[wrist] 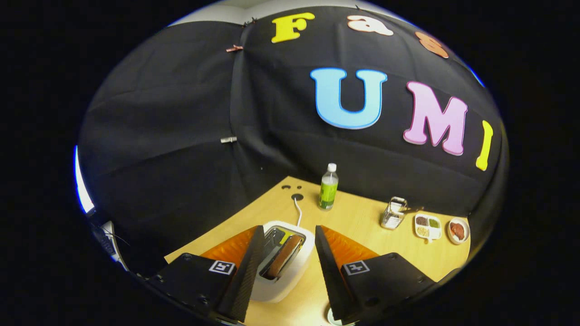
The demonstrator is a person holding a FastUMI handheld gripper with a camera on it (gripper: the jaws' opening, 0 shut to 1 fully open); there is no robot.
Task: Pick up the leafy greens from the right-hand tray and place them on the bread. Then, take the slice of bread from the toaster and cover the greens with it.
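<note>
A white toaster (pixel 297 267) sits on the wooden table between my two fingers, just ahead of the tips. A brown slice of bread (pixel 283 258) stands in one of its slots, its top edge showing. My gripper (pixel 290 233) is open, hovering above the toaster with the left finger (pixel 251 258) and right finger (pixel 326 253) on either side of it; nothing is held. A white cord runs from the toaster's back to a hole in the table.
Beyond the toaster stands a green-labelled bottle (pixel 328 189). Further right are a clear utensil holder (pixel 393 213), a divided white dish (pixel 427 226) of condiments and a small round bowl (pixel 458 230). A white rim (pixel 333 319) peeks below the right finger.
</note>
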